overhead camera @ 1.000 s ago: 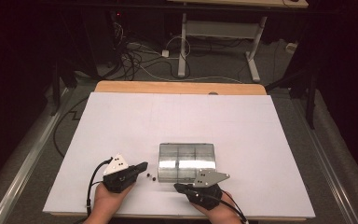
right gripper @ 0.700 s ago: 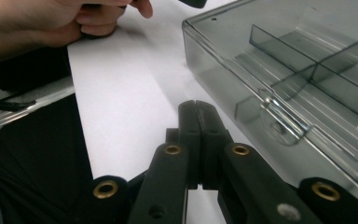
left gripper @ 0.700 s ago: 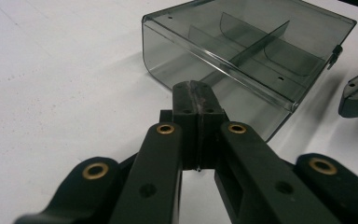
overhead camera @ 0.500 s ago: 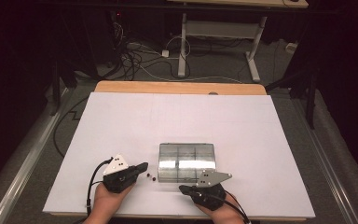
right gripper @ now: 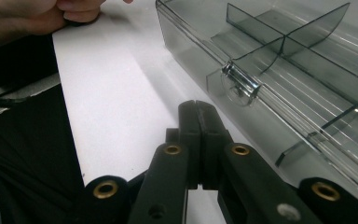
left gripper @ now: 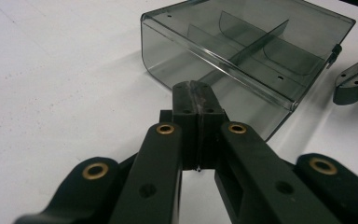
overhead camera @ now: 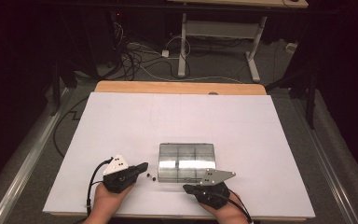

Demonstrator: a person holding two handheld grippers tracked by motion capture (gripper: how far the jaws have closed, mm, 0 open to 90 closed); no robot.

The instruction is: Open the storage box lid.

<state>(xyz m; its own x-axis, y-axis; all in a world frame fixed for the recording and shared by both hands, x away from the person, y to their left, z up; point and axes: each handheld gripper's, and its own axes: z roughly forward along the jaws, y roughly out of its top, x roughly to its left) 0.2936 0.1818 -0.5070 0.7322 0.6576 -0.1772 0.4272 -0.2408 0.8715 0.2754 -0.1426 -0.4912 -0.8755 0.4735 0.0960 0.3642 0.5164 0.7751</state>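
Resting near the front edge of the white tabletop, left of centre, the left gripper has its fingers pressed together with nothing between them, pointing at the near left corner of the clear plastic box. Two small dark beads lie on the tabletop between that gripper and the box. The box sits a little toward the front edge from the middle, with dividers inside and a small latch on its front wall. At the box's front right, the right gripper also has its fingers closed on nothing, just short of the latch.
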